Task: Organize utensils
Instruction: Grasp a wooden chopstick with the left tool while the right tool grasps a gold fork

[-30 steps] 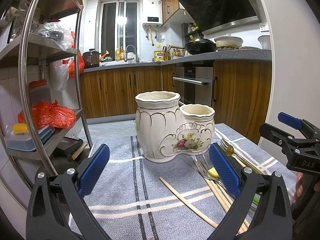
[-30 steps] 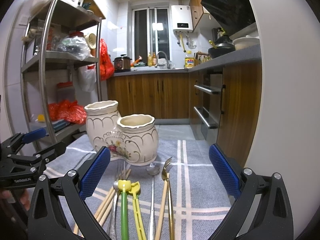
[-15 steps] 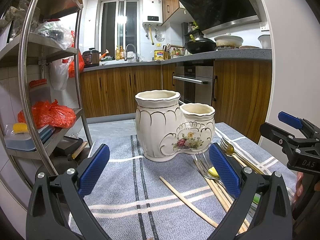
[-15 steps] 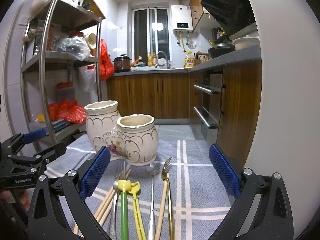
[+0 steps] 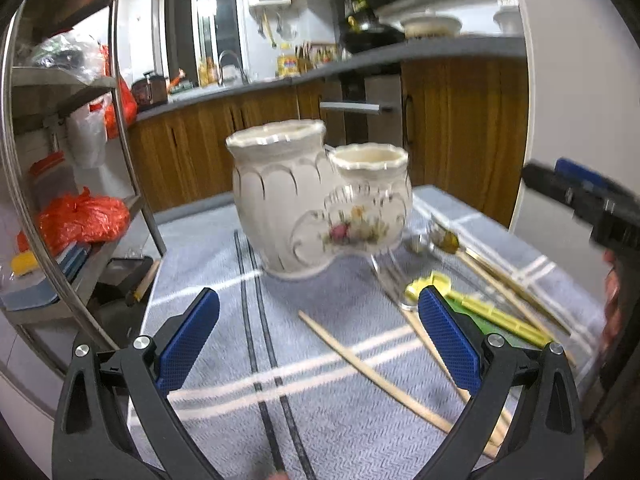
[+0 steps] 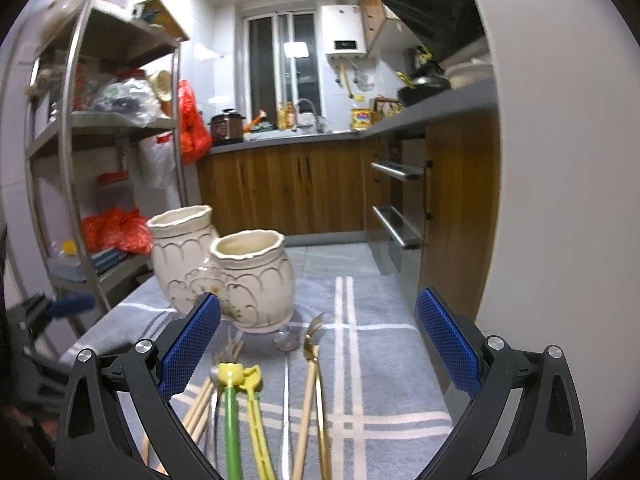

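A cream double-pot ceramic utensil holder (image 5: 316, 208) stands on the grey striped cloth (image 5: 224, 288); it also shows in the right wrist view (image 6: 224, 268). Utensils lie in front of it: wooden chopsticks (image 5: 376, 376), a yellow-green plastic utensil (image 6: 232, 412), a silver spoon (image 6: 286, 384) and a gold fork (image 6: 314, 360). My left gripper (image 5: 320, 340) is open and empty above the cloth, left of the utensils. My right gripper (image 6: 318, 348) is open and empty, above the utensil handles.
A metal shelf rack (image 5: 72, 200) with red bags stands at the table's left. Wooden kitchen cabinets (image 6: 288, 192) and an oven lie beyond. A white wall (image 6: 560, 200) borders the table on the right.
Both grippers have tilted and lifted, with motion blur in the left view. The left view has shifted so the holder sits higher and the utensils show more. Nothing was grasped.
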Available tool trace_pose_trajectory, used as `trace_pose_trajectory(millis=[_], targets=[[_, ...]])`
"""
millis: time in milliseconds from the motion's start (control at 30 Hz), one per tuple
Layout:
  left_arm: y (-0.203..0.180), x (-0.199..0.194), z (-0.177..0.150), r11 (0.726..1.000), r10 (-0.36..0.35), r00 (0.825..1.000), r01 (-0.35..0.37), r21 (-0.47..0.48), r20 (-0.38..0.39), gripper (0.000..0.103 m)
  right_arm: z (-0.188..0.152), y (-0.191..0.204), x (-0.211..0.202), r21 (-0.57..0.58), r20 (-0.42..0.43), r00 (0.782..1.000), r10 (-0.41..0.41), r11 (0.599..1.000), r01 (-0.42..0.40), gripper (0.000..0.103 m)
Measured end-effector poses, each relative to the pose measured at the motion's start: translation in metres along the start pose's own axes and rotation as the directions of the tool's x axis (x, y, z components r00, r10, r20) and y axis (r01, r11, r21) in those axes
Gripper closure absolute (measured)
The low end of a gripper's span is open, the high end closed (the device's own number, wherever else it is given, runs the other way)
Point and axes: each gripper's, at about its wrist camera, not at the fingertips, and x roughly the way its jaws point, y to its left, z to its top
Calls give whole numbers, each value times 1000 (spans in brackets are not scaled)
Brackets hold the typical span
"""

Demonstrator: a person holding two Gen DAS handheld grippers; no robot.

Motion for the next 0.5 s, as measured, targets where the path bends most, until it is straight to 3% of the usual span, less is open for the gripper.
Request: trace_pose_trajectory(millis=[333,500], targets=[[-7,17,-13,998,-56,980,53,-24,-192,6,-6,-7,8,-70,-77,993,-84,994,79,5],[-19,18,-20,999,-54,967,54,-6,-249,27,-14,-15,25,-91,-178,979,-95,993,79,6]])
